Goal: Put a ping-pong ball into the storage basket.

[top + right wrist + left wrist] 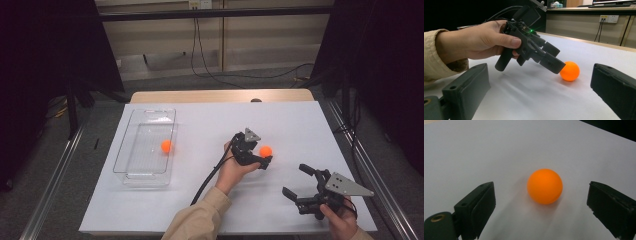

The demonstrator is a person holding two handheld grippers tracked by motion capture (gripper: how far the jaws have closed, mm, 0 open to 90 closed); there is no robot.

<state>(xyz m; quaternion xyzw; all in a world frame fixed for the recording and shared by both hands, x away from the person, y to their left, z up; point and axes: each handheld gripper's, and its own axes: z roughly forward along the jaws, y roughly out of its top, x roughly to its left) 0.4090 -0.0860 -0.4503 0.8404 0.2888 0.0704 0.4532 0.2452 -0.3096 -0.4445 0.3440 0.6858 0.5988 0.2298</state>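
- High view: the left gripper is at the orange ball in the middle of the white surface; a second ball lies in the clear tray at the left. The right gripper waits near, at the right — jaws wide open, holding nothing.
- Left gripper view: the orange ball rests on the surface between the wide open jaws — no contact.
- Right gripper view: the left gripper points down at the ball.

The right gripper was partly cut off by the high view's bottom edge, its holding hand likewise.
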